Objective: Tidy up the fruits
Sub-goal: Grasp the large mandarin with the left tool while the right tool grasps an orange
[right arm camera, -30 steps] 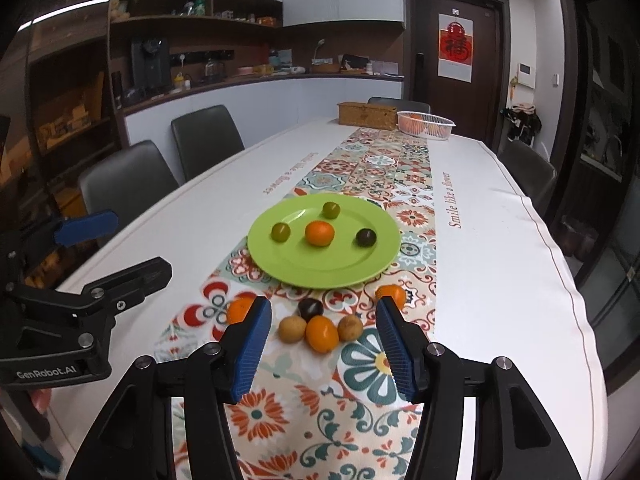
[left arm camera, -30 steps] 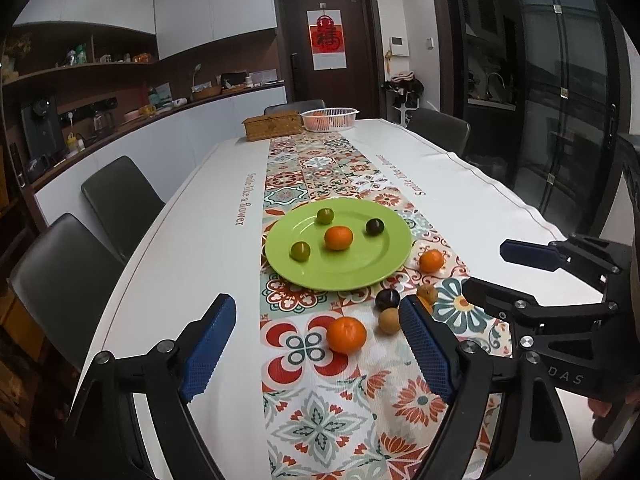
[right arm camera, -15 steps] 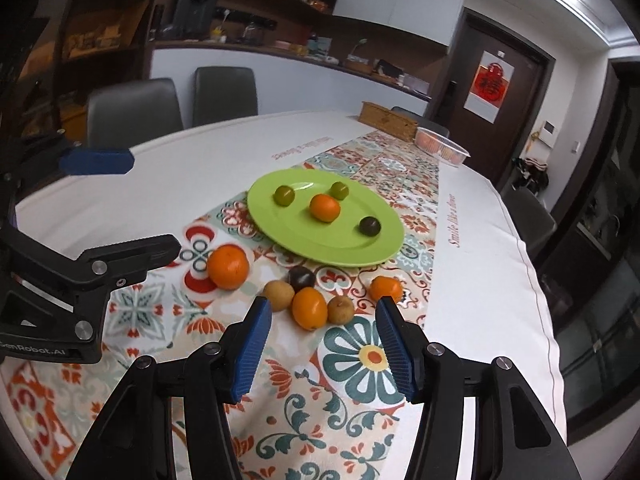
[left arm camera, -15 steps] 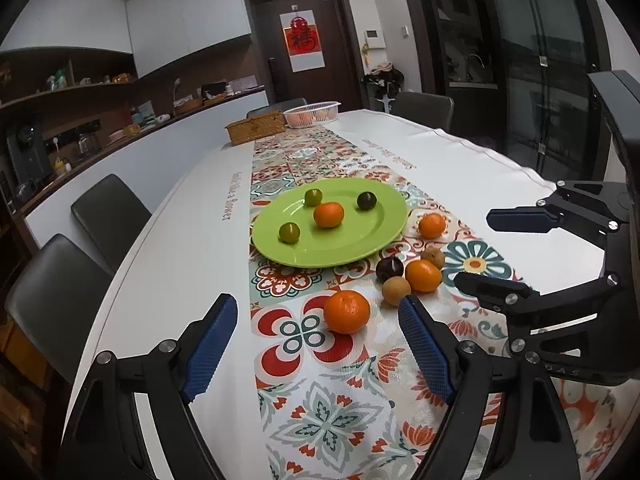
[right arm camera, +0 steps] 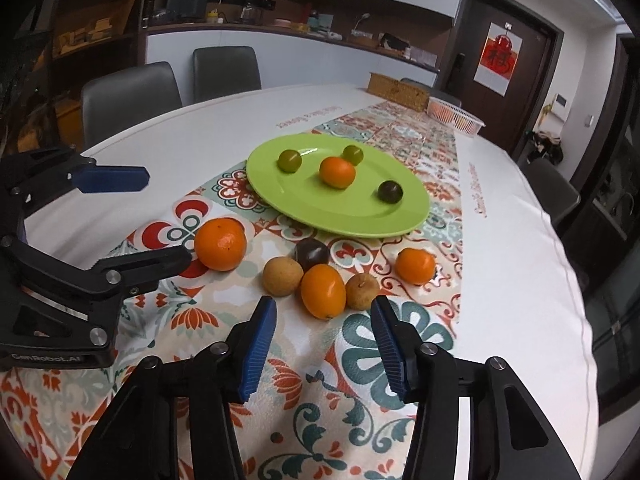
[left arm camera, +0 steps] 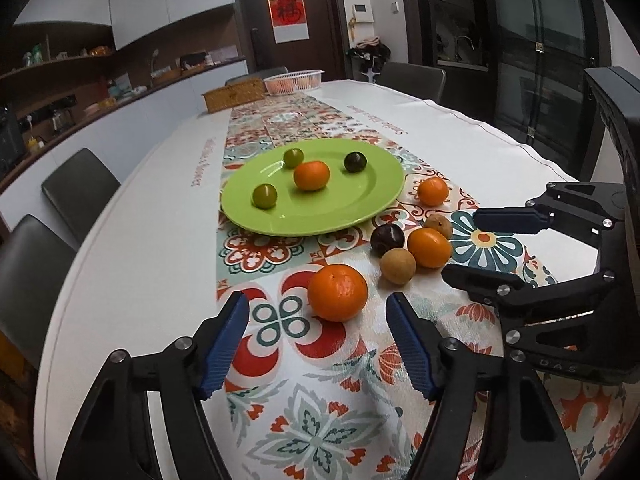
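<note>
1. The green plate (left arm camera: 280, 220) lies well beyond both pairs of fingers, on the patterned runner (left arm camera: 320, 420). It already carries four fruits, so it is most likely the collecting spot, and the loose fruit in front of it is what is left to sort.
2. The left gripper (left arm camera: 318, 344) aims straight at the large orange (left arm camera: 337, 292), which sits alone just ahead of its tips. That free space on either side probably makes it the easy first pick. Its jaws stand fairly wide and are closing, the blue pads (left arm camera: 224, 344) short of the fruit, with nothing between them and nothing touched.
3. The right gripper (right arm camera: 323, 346) points at the tight cluster just ahead: a small orange (right arm camera: 322, 296) in the middle, a brown fruit (right arm camera: 282, 276) on its left, another brown fruit (right arm camera: 362, 291) on its right, and a dark plum (right arm camera: 312, 255) behind. Its jaws are narrower, suited to the smaller fruit, and are closing on empty air.
4. A last small orange (right arm camera: 416, 266) lies apart, beyond the right finger.
</note>
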Demonstrator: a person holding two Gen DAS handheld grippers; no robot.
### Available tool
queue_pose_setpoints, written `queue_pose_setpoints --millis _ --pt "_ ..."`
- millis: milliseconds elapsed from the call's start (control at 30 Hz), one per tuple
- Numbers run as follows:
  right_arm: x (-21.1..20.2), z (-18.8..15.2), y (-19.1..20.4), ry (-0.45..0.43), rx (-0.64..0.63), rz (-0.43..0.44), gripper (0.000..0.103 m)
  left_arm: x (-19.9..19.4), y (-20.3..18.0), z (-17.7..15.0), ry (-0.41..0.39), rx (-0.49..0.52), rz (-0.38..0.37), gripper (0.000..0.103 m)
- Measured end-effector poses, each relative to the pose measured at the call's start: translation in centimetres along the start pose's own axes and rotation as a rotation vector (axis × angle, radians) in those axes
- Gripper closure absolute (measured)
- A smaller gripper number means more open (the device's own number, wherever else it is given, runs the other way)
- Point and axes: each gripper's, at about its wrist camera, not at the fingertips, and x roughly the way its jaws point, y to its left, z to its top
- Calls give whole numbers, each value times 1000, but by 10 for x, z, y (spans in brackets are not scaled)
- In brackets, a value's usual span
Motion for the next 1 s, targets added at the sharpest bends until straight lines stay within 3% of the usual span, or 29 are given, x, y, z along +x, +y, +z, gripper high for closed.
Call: queue_pose_setpoints --millis 467,1000 --pt "23 -2 -4 36 22 12 60 27 0 5 73 -40 -66 44" --pt "38 5 1 57 -36 -9 69 42 1 12 107 -70 -74 55"
